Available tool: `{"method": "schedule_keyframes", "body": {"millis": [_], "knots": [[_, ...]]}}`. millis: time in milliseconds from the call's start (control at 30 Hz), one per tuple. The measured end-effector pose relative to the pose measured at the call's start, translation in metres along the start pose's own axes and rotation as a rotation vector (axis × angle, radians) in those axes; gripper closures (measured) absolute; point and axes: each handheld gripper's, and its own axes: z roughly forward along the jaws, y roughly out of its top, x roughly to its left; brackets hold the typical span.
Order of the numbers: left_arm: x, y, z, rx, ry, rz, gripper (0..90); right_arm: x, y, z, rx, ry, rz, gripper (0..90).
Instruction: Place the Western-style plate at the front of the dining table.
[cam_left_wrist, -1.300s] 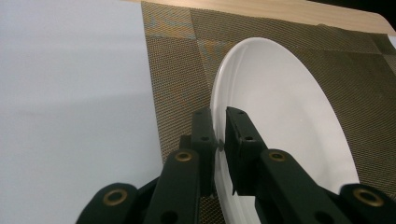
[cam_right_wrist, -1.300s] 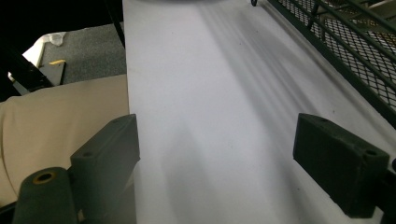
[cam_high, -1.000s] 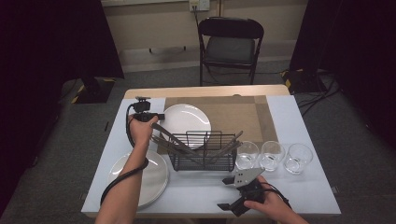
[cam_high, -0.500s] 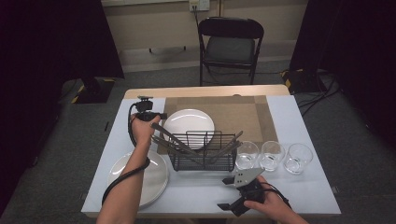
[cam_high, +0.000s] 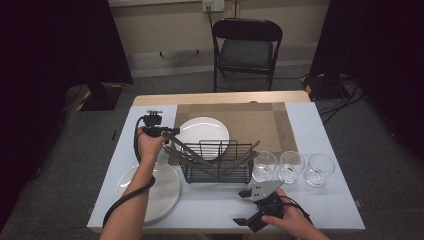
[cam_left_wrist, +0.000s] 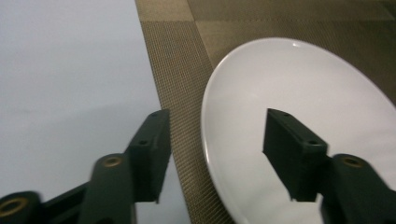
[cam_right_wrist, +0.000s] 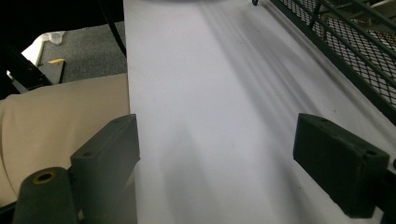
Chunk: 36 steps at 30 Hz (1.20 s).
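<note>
The white plate (cam_left_wrist: 299, 130) lies on the woven mat (cam_left_wrist: 182, 93); the left claw (cam_left_wrist: 215, 154), jaws just opened, straddles its rim and could drag it when withdrawing. The right claw (cam_right_wrist: 215, 163) gapes empty.

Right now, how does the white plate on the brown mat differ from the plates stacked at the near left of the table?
The plate on the mat is single; the near-left plates form a stack. The plate on the mat lies behind the wire rack on the woven mat, while the stack sits on the bare table beside the rack. The left gripper stands open over the mat plate's rim; a forearm crosses the stack. Both are round, white and flat.
</note>
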Motion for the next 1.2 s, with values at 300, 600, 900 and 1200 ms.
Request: {"method": "schedule_keyframes", "body": {"millis": [300, 600, 900, 1200], "knots": [[0.004, -0.021, -0.006, 0.044, -0.038, 0.029, 24.7, 0.003, 0.002, 0.002, 0.004, 0.002, -0.018, 13.6], [-0.002, -0.034, -0.005, 0.099, -0.051, 0.134, 23.0, 0.007, 0.003, 0.001, 0.004, -0.001, -0.034, 13.6], [-0.013, -0.035, 0.006, 0.108, -0.064, 0.158, 22.7, 0.007, 0.002, -0.001, 0.001, -0.003, -0.034, 13.6], [-0.024, -0.034, 0.010, 0.118, -0.075, 0.196, 23.0, 0.007, 0.001, -0.003, -0.010, -0.006, -0.034, 13.6]]}}
